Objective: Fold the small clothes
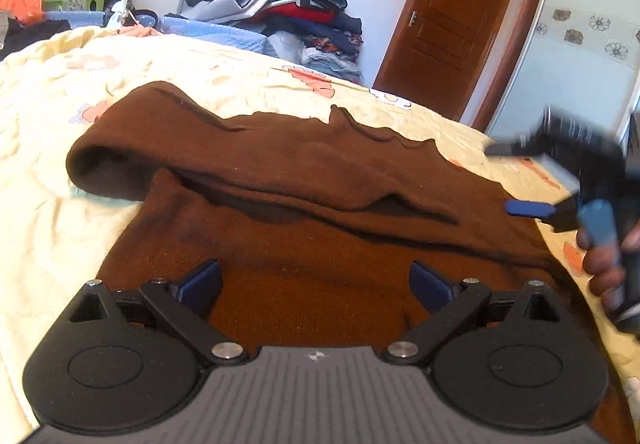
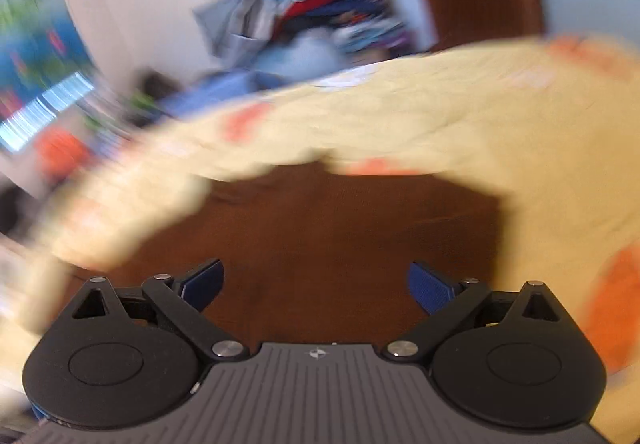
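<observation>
A brown sweater lies on the yellow bedspread, its far part already laid over in a long fold running left to right, sleeve end looping at the left. The left gripper hovers over the near part, fingers spread, holding nothing. The right gripper (its view is smeared) is likewise released and empty above the cloth. One fold looks done; several more, judging by the wide near half, remain.

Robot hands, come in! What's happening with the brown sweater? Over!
Left gripper and right gripper open, holding nothing. Brown sweater partly folded on the yellow bedspread. Nothing blocking.
</observation>
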The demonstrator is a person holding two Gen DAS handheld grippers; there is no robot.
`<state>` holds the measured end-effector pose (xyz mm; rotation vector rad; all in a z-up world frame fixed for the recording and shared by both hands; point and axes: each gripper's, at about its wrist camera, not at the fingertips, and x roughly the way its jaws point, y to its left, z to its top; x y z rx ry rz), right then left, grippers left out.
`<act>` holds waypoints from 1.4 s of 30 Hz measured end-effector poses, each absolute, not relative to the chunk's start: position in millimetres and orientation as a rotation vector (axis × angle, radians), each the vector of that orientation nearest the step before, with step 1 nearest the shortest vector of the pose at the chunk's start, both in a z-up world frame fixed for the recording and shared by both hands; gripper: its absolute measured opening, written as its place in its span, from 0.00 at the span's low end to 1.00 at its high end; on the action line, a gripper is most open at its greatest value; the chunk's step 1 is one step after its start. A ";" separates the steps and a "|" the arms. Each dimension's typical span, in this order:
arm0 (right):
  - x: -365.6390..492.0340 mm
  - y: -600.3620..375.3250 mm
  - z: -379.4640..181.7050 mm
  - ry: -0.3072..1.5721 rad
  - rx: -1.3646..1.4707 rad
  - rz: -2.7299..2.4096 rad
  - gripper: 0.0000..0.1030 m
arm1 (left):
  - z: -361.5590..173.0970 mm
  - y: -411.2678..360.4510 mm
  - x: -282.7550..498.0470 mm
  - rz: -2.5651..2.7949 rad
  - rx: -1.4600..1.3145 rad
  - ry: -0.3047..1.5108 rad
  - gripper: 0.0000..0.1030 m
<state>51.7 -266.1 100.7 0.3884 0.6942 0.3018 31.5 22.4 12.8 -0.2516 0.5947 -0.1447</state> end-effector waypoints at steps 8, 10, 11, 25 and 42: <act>98.8 -219.7 82.8 0.997 0.497 0.447 0.73 | 12.8 28.8 28.0 -0.158 -0.266 0.590 0.99; 104.5 -215.6 82.1 1.017 0.498 0.449 0.51 | 11.8 27.8 29.1 -0.158 -0.265 0.590 0.99; 106.6 -212.6 80.4 1.029 0.478 0.438 0.42 | 11.8 27.2 28.6 -0.160 -0.264 0.591 1.00; 89.5 -292.0 152.6 0.821 0.415 0.387 0.18 | 11.2 27.3 31.9 -0.164 -0.280 0.587 1.00; 82.1 -356.4 98.3 0.915 0.363 0.154 0.24 | 24.7 37.5 28.5 -0.139 -0.298 0.582 1.00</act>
